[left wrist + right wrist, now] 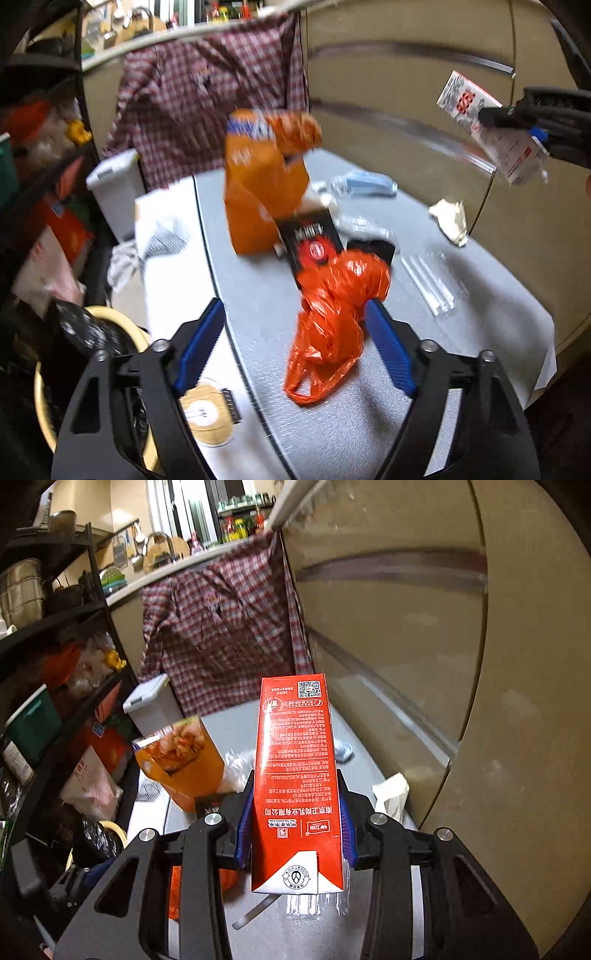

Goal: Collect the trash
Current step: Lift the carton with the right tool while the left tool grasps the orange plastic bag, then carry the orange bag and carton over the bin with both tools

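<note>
a tall orange cardboard box stands at centre frame on the grey table, a black packet with a red circle leaning at its base. a crumpled beige tissue lies at the right, a plaid shirt hangs behind. the crumpled orange plastic bag lies between the spread-wide, empty fingers of the left gripper. the right gripper clamps a red-and-white milk carton, long axis pointing away up the frame.

Both wrist views face the plaid shirt — sharing the table.
</note>
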`<state>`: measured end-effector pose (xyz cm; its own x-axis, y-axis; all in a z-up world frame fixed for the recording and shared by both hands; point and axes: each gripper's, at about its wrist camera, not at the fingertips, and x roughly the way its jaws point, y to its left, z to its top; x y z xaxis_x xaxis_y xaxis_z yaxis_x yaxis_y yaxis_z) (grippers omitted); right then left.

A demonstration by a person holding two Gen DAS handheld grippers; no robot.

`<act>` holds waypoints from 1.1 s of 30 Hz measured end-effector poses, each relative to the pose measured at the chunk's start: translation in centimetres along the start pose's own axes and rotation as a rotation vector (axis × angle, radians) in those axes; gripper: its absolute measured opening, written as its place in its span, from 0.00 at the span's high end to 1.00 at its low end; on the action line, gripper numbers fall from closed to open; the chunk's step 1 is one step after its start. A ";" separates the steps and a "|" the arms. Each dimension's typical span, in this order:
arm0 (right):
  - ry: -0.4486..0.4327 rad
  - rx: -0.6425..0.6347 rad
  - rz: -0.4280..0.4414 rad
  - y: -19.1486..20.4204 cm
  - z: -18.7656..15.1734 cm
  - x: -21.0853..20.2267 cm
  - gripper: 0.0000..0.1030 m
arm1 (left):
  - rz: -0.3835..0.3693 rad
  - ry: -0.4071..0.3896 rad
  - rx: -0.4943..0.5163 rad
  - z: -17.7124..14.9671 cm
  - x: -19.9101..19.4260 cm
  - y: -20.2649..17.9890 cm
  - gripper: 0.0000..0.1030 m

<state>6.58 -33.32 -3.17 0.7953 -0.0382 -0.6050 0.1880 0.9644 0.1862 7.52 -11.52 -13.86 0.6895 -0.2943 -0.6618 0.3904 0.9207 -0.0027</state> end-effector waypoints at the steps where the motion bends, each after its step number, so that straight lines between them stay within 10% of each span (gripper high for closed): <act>1: 0.012 -0.001 0.002 0.0 -0.1 0.5 0.63 | -0.010 0.015 -0.004 0.0 0.8 -0.2 0.32; 6: 0.040 -0.008 -0.008 -0.4 -0.7 1.3 0.63 | -0.040 0.051 0.003 -0.1 3.0 -1.8 0.34; 13: 0.053 -0.004 -0.029 -1.6 -0.9 1.6 0.63 | -0.044 0.090 0.002 -0.5 4.2 -2.4 0.68; 33: 0.039 -0.067 0.104 3.9 -1.1 0.1 0.63 | 0.144 -0.123 -0.115 3.9 -11.4 6.8 0.70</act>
<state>6.77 -29.26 -3.32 0.7850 0.0717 -0.6154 0.0657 0.9781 0.1977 4.70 -2.95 -3.40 0.8050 -0.1798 -0.5653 0.2149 0.9766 -0.0046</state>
